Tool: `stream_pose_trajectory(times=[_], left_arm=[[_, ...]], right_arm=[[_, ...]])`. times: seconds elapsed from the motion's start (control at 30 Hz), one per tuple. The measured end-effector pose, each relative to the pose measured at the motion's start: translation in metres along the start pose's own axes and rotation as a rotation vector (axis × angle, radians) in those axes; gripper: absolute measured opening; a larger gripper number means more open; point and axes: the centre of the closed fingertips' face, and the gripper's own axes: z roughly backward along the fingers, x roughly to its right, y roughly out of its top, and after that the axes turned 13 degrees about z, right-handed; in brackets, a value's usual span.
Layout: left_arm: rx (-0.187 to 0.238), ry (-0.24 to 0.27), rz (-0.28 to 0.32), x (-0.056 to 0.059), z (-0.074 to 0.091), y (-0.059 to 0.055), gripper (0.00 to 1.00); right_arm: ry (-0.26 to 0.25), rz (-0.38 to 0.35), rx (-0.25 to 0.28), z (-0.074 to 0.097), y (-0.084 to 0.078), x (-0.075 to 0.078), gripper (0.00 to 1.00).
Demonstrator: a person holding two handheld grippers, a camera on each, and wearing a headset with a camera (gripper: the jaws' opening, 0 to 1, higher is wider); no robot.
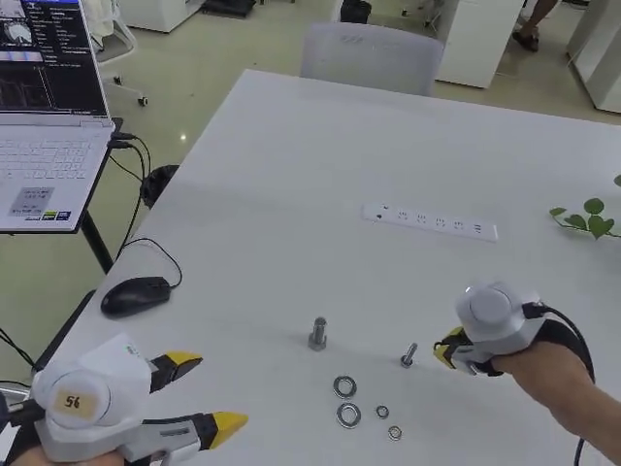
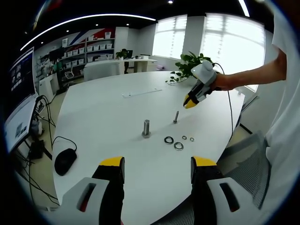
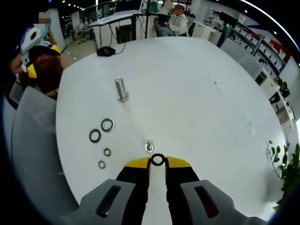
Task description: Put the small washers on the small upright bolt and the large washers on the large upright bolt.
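Observation:
On the white table (image 1: pixel 320 175) stand a large upright bolt (image 1: pixel 317 333) and a small upright bolt (image 1: pixel 408 355). Two large washers (image 1: pixel 344 386) (image 1: pixel 348 416) and two small washers (image 1: pixel 382 412) (image 1: pixel 395 432) lie flat in front of them. My right gripper (image 1: pixel 448 351) hovers just right of the small bolt. In the right gripper view its fingertips (image 3: pixel 158 160) are shut on a dark washer, held just short of the small bolt (image 3: pixel 149 146), with the large bolt (image 3: pixel 121 89) farther off. My left gripper (image 1: pixel 206 391) stands open at the near left, nothing between its jaws (image 2: pixel 158 164).
A white power strip (image 1: pixel 430 221) lies beyond the bolts. A black mouse (image 1: pixel 135 295) sits at the table's left edge, with a laptop (image 1: pixel 44 116) on a side stand. A grey chair (image 1: pixel 374 53) stands at the far end, and plant leaves (image 1: pixel 587 218) at the right.

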Motion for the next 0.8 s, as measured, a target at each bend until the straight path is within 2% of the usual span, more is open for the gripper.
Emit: stream_pose_trajectory(times=[0.33,0.8], left_arm=[[0.006,0.005,0.008,-0.002,0.002,0.000,0.56],[0.011,0.014,0.016,-0.006,0.004,-0.001,0.56]], right_arm=[[0.027,0.040,0.004,-0.008,0.017,-0.001,0.14],[0.062,0.081,-0.027,-0.022,0.020,-0.009,0.14]])
